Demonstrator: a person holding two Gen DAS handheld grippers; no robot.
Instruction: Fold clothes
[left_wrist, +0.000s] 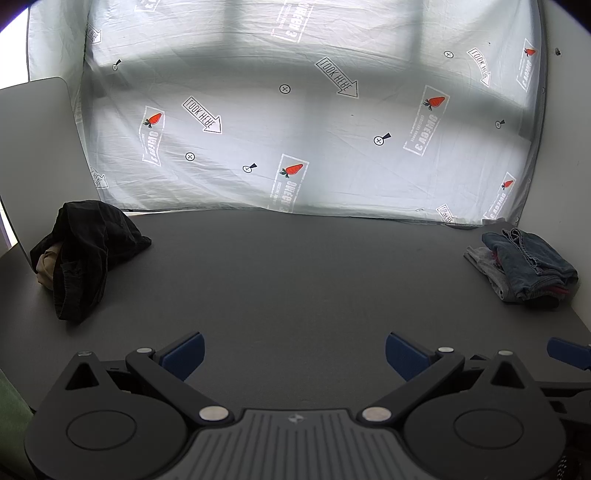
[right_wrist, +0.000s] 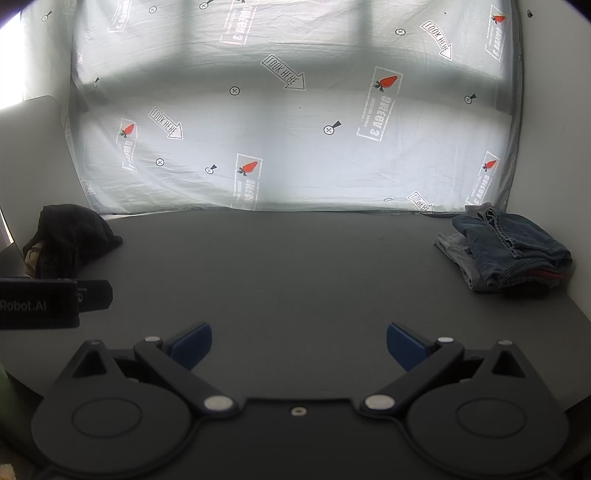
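Observation:
A crumpled black garment (left_wrist: 86, 254) (right_wrist: 68, 240) lies in a heap at the table's far left, with a bit of tan cloth under it. At the far right sits a stack of folded clothes (left_wrist: 524, 266) (right_wrist: 509, 251), blue denim on top, grey and red beneath. My left gripper (left_wrist: 294, 354) hovers open over the near middle of the dark table (left_wrist: 295, 277), nothing between its blue pads. My right gripper (right_wrist: 299, 347) is open too, beside it, equally far from both piles. The left gripper's body (right_wrist: 55, 301) shows at the left edge of the right wrist view.
A white printed sheet (left_wrist: 295, 129) hangs behind the table's far edge. A grey panel (left_wrist: 37, 147) stands at the left, behind the black heap. A white wall borders the right side. The right gripper's blue pad (left_wrist: 569, 352) shows at the right edge of the left wrist view.

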